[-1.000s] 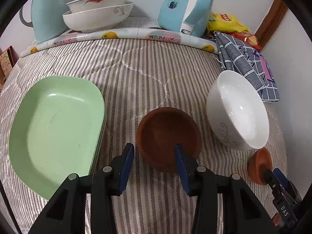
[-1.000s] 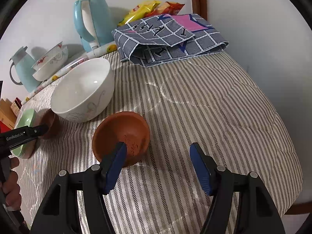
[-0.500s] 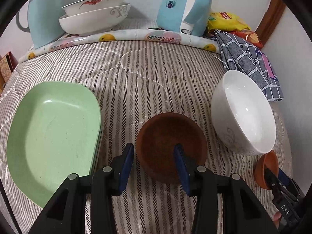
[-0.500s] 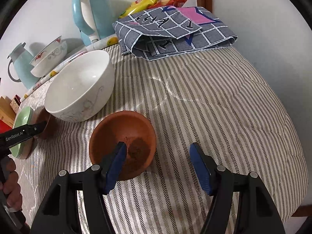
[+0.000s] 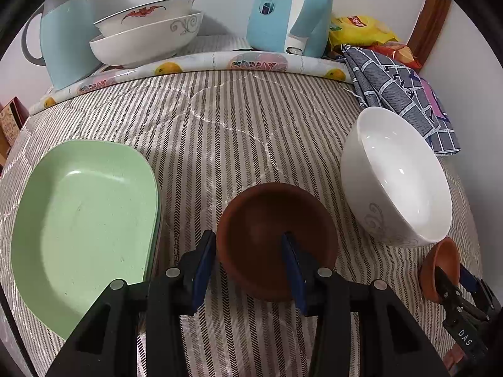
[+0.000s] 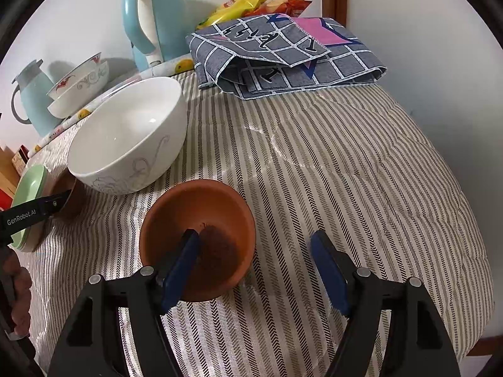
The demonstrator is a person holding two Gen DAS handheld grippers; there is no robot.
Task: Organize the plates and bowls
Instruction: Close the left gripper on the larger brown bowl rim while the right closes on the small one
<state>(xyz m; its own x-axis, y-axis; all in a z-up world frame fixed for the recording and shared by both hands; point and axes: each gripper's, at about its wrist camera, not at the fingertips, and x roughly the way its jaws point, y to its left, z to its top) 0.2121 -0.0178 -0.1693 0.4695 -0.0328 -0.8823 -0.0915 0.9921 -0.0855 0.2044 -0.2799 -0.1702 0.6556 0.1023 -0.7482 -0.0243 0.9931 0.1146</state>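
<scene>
Green plate [image 5: 85, 220], striped grey cloth [image 5: 226, 132]

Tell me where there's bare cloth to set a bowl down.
Free: the striped stretch right of the terracotta bowl, below the folded grey cloth; also between the green plates and white bowl. Crowded: the back ledge.

Both cams ride on the handheld grippers, looking forward and steeply down along the fingers, close over the striped bed cover [image 5: 220, 132]. Left wrist view sits low near the front edge, facing the wall at the back edge, its own blue pads [image 5: 201, 267] filling the bottom. Right wrist view hangs over the right side, facing the back right corner and the wall there. Shared between them: the white bowl [image 5: 396, 182] [image 6: 125, 135], the blue kettle [image 5: 289, 9] [image 6: 151, 19], the stacked bowls [image 5: 147, 31] [image 6: 78, 84] at the back edge, and each view catches the other gripper at its margin.
</scene>
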